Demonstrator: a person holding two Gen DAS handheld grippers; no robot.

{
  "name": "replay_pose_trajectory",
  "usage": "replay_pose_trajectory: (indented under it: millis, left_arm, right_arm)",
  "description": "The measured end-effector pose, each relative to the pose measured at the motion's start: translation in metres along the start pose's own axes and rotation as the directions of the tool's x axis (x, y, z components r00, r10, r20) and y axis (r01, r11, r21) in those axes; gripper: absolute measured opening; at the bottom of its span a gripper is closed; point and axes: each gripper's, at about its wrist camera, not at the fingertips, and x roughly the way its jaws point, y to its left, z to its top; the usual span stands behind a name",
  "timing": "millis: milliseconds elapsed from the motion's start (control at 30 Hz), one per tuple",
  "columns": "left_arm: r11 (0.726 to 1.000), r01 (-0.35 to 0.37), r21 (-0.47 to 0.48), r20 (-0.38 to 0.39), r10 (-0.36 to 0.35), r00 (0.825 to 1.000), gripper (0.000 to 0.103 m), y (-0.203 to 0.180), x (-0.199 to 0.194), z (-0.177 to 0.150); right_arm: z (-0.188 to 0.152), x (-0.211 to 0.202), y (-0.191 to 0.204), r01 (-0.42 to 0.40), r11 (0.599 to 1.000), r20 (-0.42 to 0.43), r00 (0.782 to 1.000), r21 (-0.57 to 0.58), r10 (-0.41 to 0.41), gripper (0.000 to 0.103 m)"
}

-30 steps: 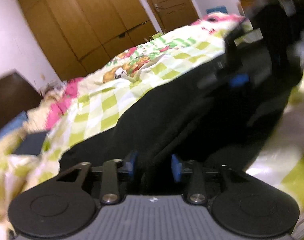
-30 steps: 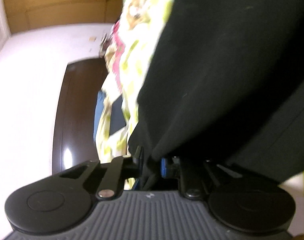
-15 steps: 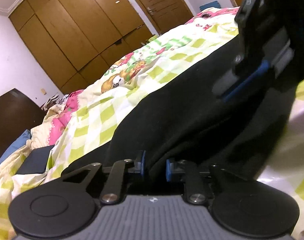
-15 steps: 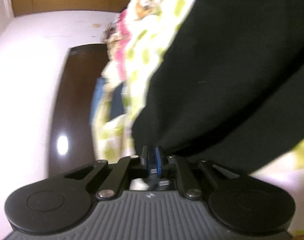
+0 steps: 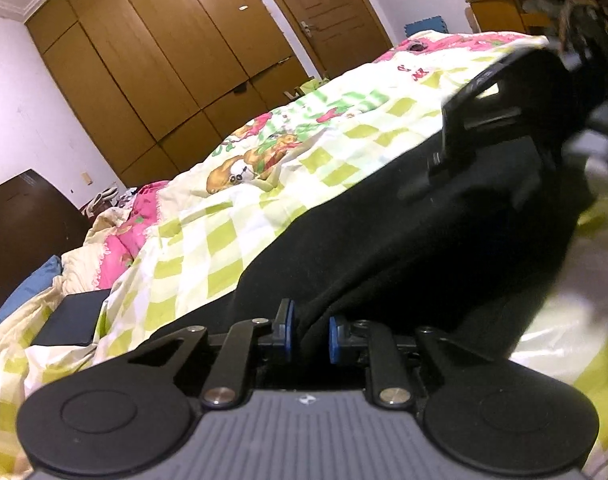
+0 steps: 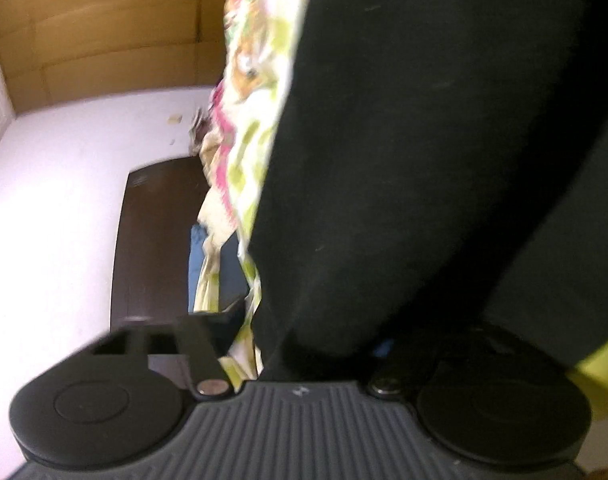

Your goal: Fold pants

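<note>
Checked bedspread (image 5: 232,240) carries black pants (image 5: 384,248), pinched by left gripper (image 5: 309,330) and right gripper (image 6: 324,364).

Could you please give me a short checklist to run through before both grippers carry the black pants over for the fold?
1. Left gripper shut on the black pants: ok, fabric sits between its jaws.
2. Right gripper gripping the pants: cannot tell, fabric drapes over the jaws and hides them.
3. Pants lying on the checkered bedspread: ok.
4. Dark flat object near the bed's edge apart from the pants: ok.
5. Fabric smooth between the grippers: cannot tell, the right side is blurred.
</note>
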Motion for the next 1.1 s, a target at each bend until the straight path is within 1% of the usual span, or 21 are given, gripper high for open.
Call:
replay_pose_trajectory:
  millis: [33,133,200,267,367,433,467,500,533,567,600,633,667,700,800,867,900,933,1000,1033,1100]
  left_arm:
    - [1.0,0.003,0.007,-0.001,-0.003,1.0,0.034,0.0,-0.001,0.0]
    - [0.999,0.011,0.031,0.0,-0.011,1.0,0.034,-0.001,-0.013,-0.004]
    - [0.999,0.02,0.037,-0.009,-0.02,1.0,0.034,-0.002,-0.02,-0.01]
    - [0.998,0.045,0.036,-0.05,-0.043,0.998,0.034,-0.009,-0.018,-0.02]
    - [0.996,0.08,0.039,-0.134,-0.074,0.988,0.034,-0.022,-0.003,-0.04]
    - [0.996,0.072,0.049,-0.139,-0.065,0.988,0.035,-0.026,-0.001,-0.043]
    - [0.997,0.067,0.041,-0.132,-0.061,0.989,0.035,-0.024,-0.003,-0.041]
    - [0.998,0.064,0.023,-0.12,-0.061,0.991,0.035,-0.02,-0.006,-0.038]
    - [0.998,0.064,0.007,-0.113,-0.063,0.992,0.038,-0.017,-0.009,-0.037]
    - [0.998,0.063,-0.007,-0.112,-0.064,0.992,0.042,-0.012,-0.011,-0.037]
    - [0.999,0.053,-0.013,-0.113,-0.054,0.992,0.044,-0.007,-0.014,-0.038]
    - [0.999,0.043,-0.015,-0.117,-0.044,0.992,0.046,-0.003,-0.018,-0.04]
    - [0.999,0.035,-0.021,-0.127,-0.037,0.991,0.047,0.001,-0.022,-0.043]
    - [0.999,0.024,-0.032,-0.139,-0.029,0.99,0.047,0.006,-0.028,-0.047]
    - [0.997,-0.024,-0.074,-0.181,0.011,0.983,0.048,0.024,-0.046,-0.059]
    - [0.988,-0.063,-0.144,-0.197,0.034,0.98,0.051,0.045,-0.053,-0.063]
    - [0.978,-0.087,-0.188,-0.193,0.05,0.98,0.053,0.058,-0.055,-0.064]
    - [0.969,-0.108,-0.224,-0.185,0.066,0.98,0.056,0.069,-0.054,-0.065]
    - [0.952,-0.14,-0.274,-0.168,0.097,0.981,0.061,0.089,-0.045,-0.065]
    - [0.947,-0.158,-0.281,-0.163,0.115,0.98,0.064,0.098,-0.037,-0.066]
    - [0.94,-0.192,-0.28,-0.162,0.151,0.975,0.065,0.111,-0.017,-0.065]
  right_arm:
    - [-0.003,-0.001,0.006,0.002,1.0,-0.015,1.0,-0.024,-0.002,0.01]
    - [-0.015,-0.016,0.03,0.005,0.992,-0.053,0.999,-0.123,-0.011,0.01]
    - [-0.022,-0.023,0.032,0.021,0.988,-0.073,0.997,-0.155,-0.033,0.01]
    - [-0.031,-0.02,0.017,0.067,0.989,-0.094,0.992,-0.133,-0.08,0.009]
    - [-0.037,-0.003,-0.025,0.168,0.984,-0.119,0.978,-0.052,-0.173,0.009]
    - [-0.035,0.004,-0.036,0.172,0.985,-0.129,0.977,0.005,-0.17,0.007]
    - [-0.033,0.004,-0.032,0.165,0.986,-0.136,0.977,0.013,-0.162,0.012]
    - [-0.032,0.002,-0.025,0.173,0.985,-0.143,0.975,-0.009,-0.172,0.014]
    - [-0.031,0.001,-0.014,0.187,0.981,-0.144,0.971,-0.055,-0.193,0.024]
    - [-0.03,-0.001,-0.004,0.193,0.976,-0.139,0.969,-0.1,-0.206,0.039]
    - [-0.03,-0.001,0.004,0.188,0.974,-0.14,0.969,-0.128,-0.205,0.048]
    - [-0.032,-0.005,0.011,0.175,0.973,-0.153,0.968,-0.15,-0.198,0.063]
    - [-0.035,-0.01,0.017,0.167,0.972,-0.169,0.966,-0.164,-0.194,0.073]
    - [-0.038,-0.016,0.02,0.17,0.969,-0.18,0.963,-0.18,-0.202,0.073]
    - [-0.054,-0.026,0.037,0.234,0.936,-0.186,0.94,-0.263,-0.287,0.073]
    - [-0.068,-0.02,0.054,0.181,0.934,-0.223,0.941,-0.308,-0.255,0.073]
    - [-0.068,-0.037,0.054,0.151,0.927,-0.238,0.941,-0.342,-0.241,0.073]
    - [-0.073,-0.03,0.065,0.125,0.911,-0.253,0.938,-0.393,-0.238,0.073]
    - [-0.082,0.004,0.089,0.058,0.846,-0.279,0.93,-0.53,-0.239,0.073]
    - [-0.089,0.018,0.099,0.055,0.794,-0.27,0.924,-0.605,-0.27,0.073]
    - [-0.099,0.049,0.11,0.046,0.679,-0.246,0.913,-0.732,-0.327,0.073]
